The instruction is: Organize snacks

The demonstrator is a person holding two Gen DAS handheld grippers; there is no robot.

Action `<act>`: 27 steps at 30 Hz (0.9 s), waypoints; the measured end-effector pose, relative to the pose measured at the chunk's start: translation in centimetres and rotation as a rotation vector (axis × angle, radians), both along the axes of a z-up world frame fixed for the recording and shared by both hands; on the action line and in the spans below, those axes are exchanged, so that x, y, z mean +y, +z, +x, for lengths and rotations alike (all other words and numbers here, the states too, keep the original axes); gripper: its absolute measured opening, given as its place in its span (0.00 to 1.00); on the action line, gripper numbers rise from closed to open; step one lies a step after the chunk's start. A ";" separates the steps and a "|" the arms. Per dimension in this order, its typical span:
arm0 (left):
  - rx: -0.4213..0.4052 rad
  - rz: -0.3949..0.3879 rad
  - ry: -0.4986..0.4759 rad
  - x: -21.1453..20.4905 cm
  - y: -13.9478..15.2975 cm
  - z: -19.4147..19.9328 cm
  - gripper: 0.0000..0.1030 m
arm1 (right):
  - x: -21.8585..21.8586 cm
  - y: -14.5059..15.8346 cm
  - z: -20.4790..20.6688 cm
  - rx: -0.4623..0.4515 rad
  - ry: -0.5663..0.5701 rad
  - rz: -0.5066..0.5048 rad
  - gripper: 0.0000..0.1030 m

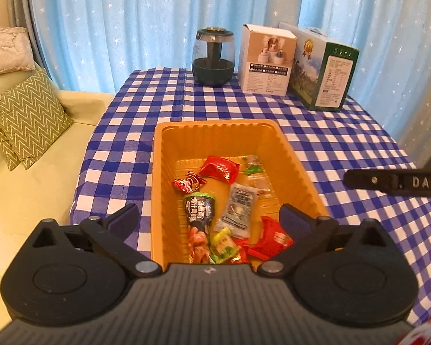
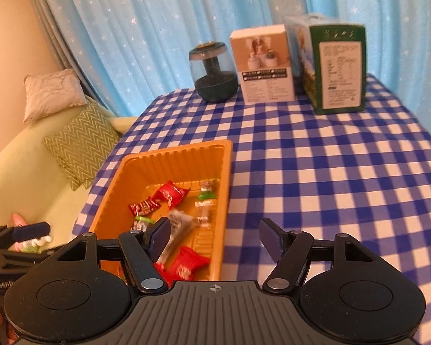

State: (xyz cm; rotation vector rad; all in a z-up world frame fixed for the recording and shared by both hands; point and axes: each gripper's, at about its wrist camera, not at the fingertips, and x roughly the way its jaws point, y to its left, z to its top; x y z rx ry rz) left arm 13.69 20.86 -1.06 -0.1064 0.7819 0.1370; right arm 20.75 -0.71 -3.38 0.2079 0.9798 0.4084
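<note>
All the snacks (image 1: 238, 210) sit in the orange tray (image 1: 215, 132) on the checked tabletop (image 2: 316, 172). Light, crinkly, slippery wrappers, I'd guess, so pinch a sealed end. Left gripper (image 1: 209, 218) and right gripper (image 2: 214, 237) both have fingers spread wide, holding nothing.

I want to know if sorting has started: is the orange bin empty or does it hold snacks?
It holds snacks. The orange bin contains several wrapped packets, including a red packet, scattered across its floor.

snacks (image 1: 238, 201) in tray (image 1: 215, 128), boxes (image 1: 268, 60) behind
</note>
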 end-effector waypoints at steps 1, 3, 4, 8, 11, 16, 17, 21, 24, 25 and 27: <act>-0.006 -0.004 0.004 -0.3 0.3 -0.5 1.00 | -0.1 0.4 -0.5 -0.005 0.000 -0.007 0.66; -0.016 -0.013 0.018 -0.9 0.9 -1.6 1.00 | -0.7 1.4 -1.7 -0.013 -0.004 -0.018 0.66; -0.018 -0.011 0.022 -1.3 1.2 -2.2 1.00 | -1.0 1.9 -2.3 -0.017 -0.007 -0.021 0.66; -0.023 -0.003 0.034 -3.0 2.4 -4.7 1.00 | -2.0 3.6 -5.0 -0.017 -0.001 -0.027 0.66; -0.029 0.012 0.054 -4.5 3.3 -6.9 1.00 | -2.8 4.3 -6.9 -0.011 0.007 -0.023 0.69; -0.020 -0.007 0.095 -6.4 4.0 -10.7 1.00 | -4.0 4.8 -9.7 -0.002 0.029 -0.026 0.72; -0.018 0.001 0.108 -6.9 4.0 -11.4 1.00 | -4.2 4.8 -10.3 -0.003 0.038 -0.028 0.73; -0.012 -0.008 0.162 -8.0 4.3 -14.2 1.00 | -5.3 5.1 -12.1 -0.007 0.056 -0.040 0.73; -0.013 -0.013 0.193 -8.6 4.5 -16.1 1.00 | -6.0 5.2 -13.4 -0.004 0.067 -0.048 0.73; -0.012 -0.018 0.196 -8.8 4.6 -16.6 1.00 | -6.1 5.3 -13.9 -0.009 0.074 -0.052 0.73; -0.006 -0.017 0.199 -9.2 4.6 -17.3 1.00 | -6.4 5.5 -14.6 -0.024 0.069 -0.051 0.74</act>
